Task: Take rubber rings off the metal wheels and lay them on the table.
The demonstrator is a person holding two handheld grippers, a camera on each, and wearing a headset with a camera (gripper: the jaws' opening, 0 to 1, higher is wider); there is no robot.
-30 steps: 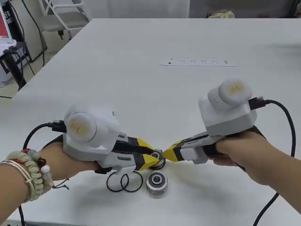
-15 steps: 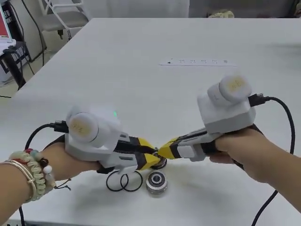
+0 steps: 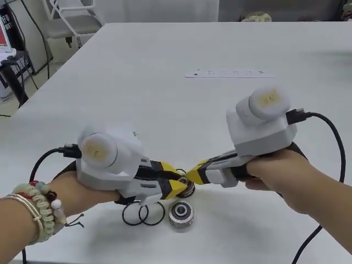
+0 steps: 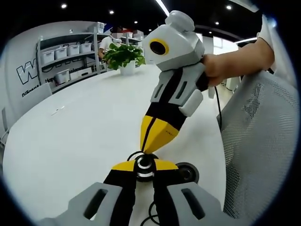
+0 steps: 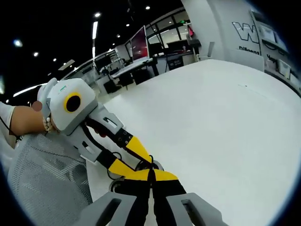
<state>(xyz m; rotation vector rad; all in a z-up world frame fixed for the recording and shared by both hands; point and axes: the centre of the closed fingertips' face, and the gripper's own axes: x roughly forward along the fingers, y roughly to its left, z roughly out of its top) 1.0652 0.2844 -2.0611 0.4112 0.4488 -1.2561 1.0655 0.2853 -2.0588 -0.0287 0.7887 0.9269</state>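
The small silver metal wheel (image 4: pixel 144 168) is low over the near part of the white table (image 3: pixel 165 99), clamped in the left gripper's (image 3: pixel 177 186) yellow jaws, and it looks like black rubber's on it. The right gripper (image 4: pixel 150 149) has its jaws pressed together at the rim; can't tell if they've caught rubber. Barely anything's moved in the last 1 second, so I'd say this ring's not off yet. 2 loose black rubber rings (image 3: pixel 144 213) and a second wheel (image 3: pixel 181 213) lie just beside.
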